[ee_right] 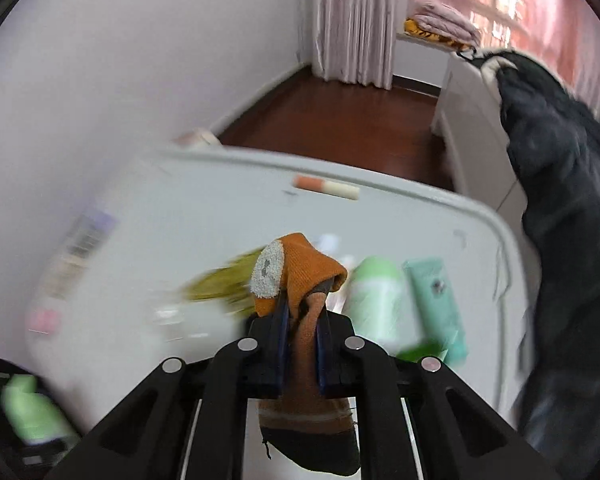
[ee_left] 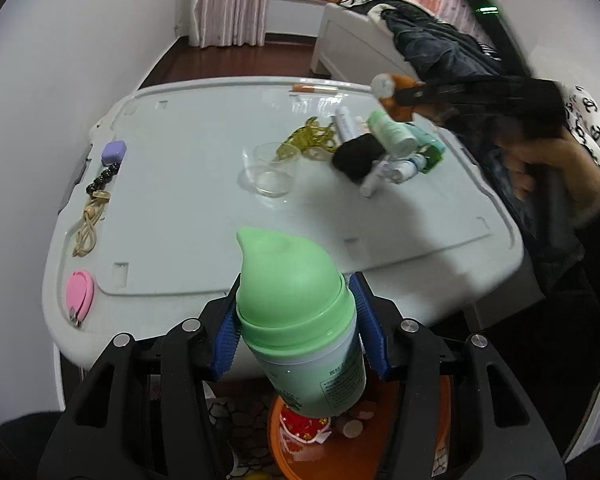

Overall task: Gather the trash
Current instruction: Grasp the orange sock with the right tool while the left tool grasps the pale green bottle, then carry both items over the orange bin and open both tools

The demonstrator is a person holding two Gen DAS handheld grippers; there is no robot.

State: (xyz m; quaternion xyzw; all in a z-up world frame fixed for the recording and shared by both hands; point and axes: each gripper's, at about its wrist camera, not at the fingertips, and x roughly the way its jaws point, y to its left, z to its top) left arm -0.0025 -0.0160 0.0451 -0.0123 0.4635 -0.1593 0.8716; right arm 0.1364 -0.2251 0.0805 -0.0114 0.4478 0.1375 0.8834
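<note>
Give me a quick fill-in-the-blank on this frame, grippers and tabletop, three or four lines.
1. The left gripper is shut on a bottle with a ____ cap.
2. The right gripper is shut on an orange ____.
3. Near the far edge of the white lid lies a ____.
4. The clear plastic cup sits ____ on the lid.

Missing words: green; sock; cigarette; upright

two wrist fisheyes, both angled down over one white table
left view looks from the near edge of the table (ee_left: pixel 188 168); right view sits closer; both share the cigarette (ee_left: pixel 314 88) and curtains at top
</note>
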